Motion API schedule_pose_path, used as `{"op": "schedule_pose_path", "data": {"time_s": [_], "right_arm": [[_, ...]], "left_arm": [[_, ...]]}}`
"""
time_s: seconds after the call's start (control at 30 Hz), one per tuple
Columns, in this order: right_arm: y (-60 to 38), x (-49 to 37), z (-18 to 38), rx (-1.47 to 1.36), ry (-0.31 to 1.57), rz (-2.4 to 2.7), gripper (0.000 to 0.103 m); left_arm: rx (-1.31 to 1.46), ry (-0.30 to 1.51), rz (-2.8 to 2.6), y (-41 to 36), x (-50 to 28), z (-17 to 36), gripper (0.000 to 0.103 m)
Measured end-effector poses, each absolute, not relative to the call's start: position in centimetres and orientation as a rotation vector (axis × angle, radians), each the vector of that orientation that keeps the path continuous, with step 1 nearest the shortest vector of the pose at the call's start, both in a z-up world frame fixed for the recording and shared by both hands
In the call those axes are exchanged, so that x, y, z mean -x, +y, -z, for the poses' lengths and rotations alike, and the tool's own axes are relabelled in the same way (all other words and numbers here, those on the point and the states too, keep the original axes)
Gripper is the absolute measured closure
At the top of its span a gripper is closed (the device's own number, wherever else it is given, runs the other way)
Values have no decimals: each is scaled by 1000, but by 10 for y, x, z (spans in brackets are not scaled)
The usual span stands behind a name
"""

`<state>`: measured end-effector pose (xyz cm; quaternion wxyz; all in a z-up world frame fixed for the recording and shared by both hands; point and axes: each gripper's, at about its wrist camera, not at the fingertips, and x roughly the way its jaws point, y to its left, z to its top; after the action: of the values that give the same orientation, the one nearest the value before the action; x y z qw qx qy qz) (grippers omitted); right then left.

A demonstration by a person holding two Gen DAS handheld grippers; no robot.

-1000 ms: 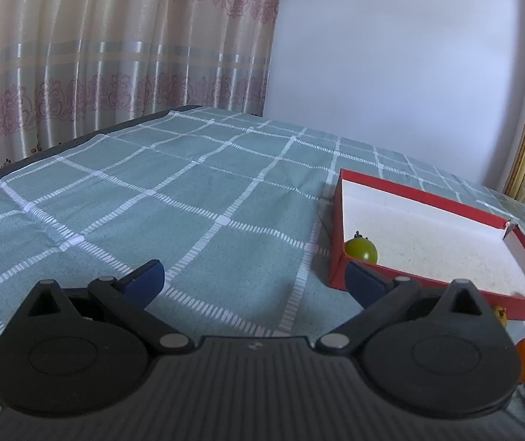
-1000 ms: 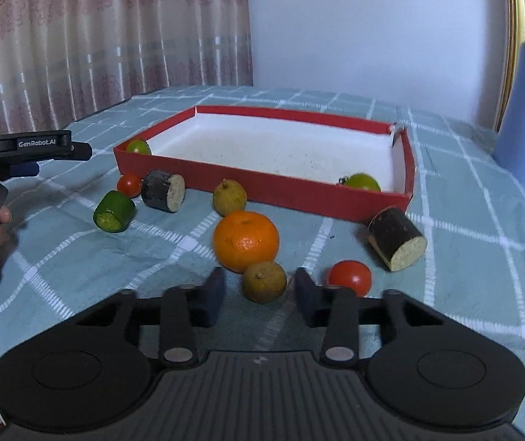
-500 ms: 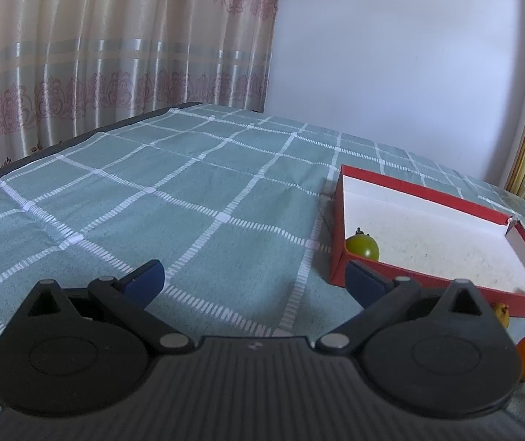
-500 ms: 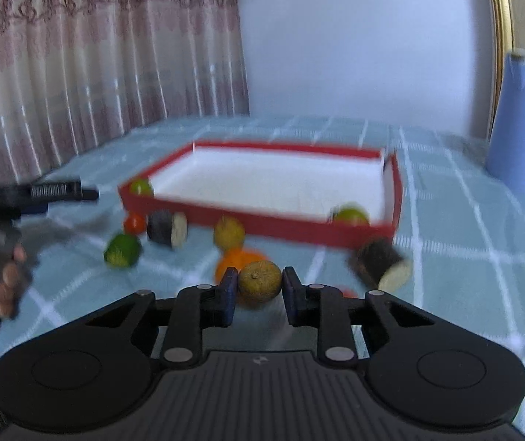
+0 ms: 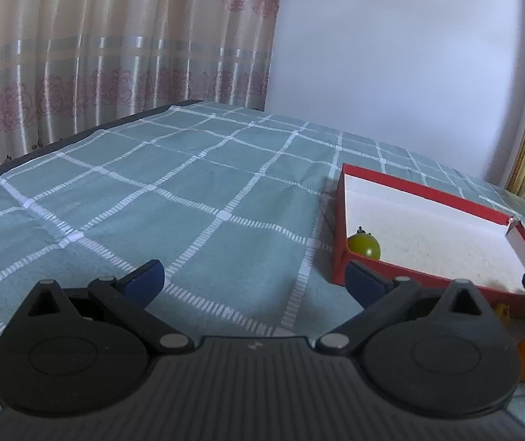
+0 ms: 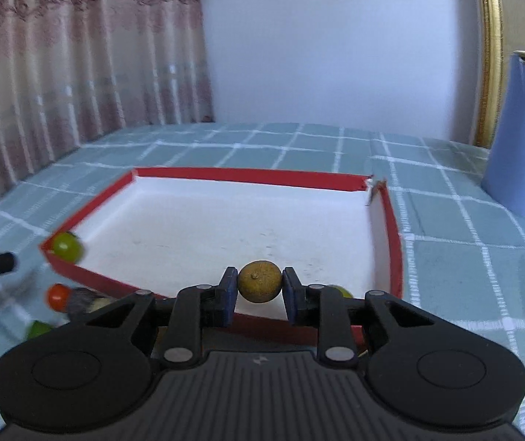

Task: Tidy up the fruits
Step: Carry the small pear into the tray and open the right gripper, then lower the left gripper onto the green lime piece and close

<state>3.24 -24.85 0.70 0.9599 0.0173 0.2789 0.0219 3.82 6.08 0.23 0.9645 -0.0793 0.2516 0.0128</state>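
We see a bed covered by a teal checked cloth [image 6: 446,257], and on it a shallow red tray [image 6: 247,175] with a white floor. A green fruit [image 6: 65,246] sits in its near left corner. Our right gripper [image 6: 259,286] has its fingers clamped on a small brownish fruit [image 6: 260,281], held above the tray's near wall. Our left gripper [image 5: 255,279], fingers wide apart and empty, hangs left of the tray. We judge this the carrying step; next we must move over the floor, lower, and release.
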Motion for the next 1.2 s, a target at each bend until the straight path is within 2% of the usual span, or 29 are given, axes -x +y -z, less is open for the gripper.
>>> {"op": "schedule_pose_path", "data": {"time_s": [0.33, 0.47, 0.53, 0.6, 0.67, 0.97, 1.07, 1.2], "right_arm": [[-266, -13, -13, -106, 528, -21, 77], [-289, 27, -15, -175, 492, -1, 69], [-298, 47, -12, -174, 485, 38, 61], [-308, 67, -6, -177, 470, 73, 45], [-314, 79, 0, -164, 467, 116, 42], [-332, 80, 14, -217, 534, 187, 42], [-333, 76, 17, -221, 561, 192, 42], [-336, 76, 20, -239, 571, 200, 42]], "left_arm": [[165, 509, -28, 62, -39, -2, 0], [163, 513, -24, 60, -40, -1, 0], [160, 499, -10, 60, -36, -2, 0], [151, 493, 15, 59, -32, -4, 0], [136, 465, 25, 55, -22, -8, 0], [14, 501, 156, 0, 15, -7, 3], [-70, 509, 150, -20, 18, -2, 7], [-94, 541, 146, -32, 14, 2, 7]]}}
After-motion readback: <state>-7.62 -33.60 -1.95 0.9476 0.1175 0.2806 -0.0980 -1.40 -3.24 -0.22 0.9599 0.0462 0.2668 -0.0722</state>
